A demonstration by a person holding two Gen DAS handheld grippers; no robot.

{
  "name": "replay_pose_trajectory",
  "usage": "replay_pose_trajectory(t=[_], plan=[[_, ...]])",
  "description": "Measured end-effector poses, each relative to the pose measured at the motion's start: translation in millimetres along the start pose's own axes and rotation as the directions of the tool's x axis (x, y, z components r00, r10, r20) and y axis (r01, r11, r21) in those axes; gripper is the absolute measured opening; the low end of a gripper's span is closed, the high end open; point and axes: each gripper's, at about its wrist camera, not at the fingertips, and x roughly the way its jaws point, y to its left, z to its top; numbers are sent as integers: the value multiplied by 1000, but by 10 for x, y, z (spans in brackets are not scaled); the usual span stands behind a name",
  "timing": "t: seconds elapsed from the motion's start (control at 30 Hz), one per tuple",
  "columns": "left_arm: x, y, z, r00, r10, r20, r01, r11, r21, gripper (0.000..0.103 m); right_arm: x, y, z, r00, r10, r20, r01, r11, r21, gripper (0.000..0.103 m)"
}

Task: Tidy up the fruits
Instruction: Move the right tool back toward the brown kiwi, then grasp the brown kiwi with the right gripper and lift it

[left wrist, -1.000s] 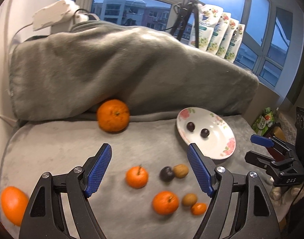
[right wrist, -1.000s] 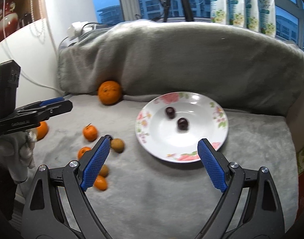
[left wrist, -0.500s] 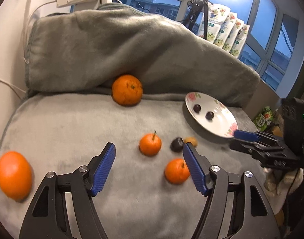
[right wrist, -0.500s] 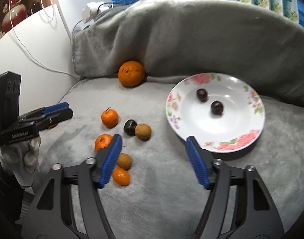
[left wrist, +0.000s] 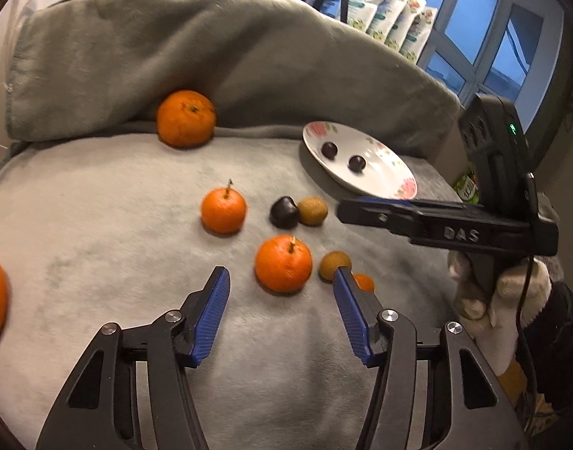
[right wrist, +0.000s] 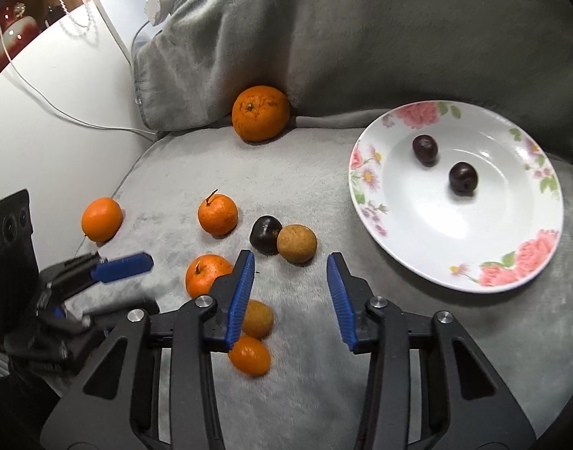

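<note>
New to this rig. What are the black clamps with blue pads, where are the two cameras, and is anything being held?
No robot arm: a person holds a two-finger gripper in each hand, each carrying a fisheye camera looking along its fingers. One picture is from the left gripper, the other from the right gripper. On the grey blanket lie oranges, tangerines, brown fruits and a dark fruit. The flowered plate holds two more dark fruits. Both grippers' jaws have just been closing, but nothing is between them.
</note>
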Motion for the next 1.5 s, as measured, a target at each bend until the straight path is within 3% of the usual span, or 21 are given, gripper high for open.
replay_pose_trajectory(t=[0.33, 1.0, 1.07, 1.5], plan=[[139, -20, -5, 1000, -10, -28, 10, 1000, 6, 52, 227, 8, 51, 999, -40, -17, 40, 999, -3, 36], [371, 28, 22, 997, -4, -82, 4, 1000, 3, 43, 345, 11, 66, 998, -35, -44, 34, 999, -19, 35], [382, 29, 25, 997, -3, -82, 3, 1000, 2, 42, 349, 18, 67, 998, -30, -47, 29, 999, -21, 30], [400, 8, 31, 998, 10, -65, -9, 1000, 10, 37, 340, 40, 75, 998, -38, -40, 37, 999, -31, 29]])
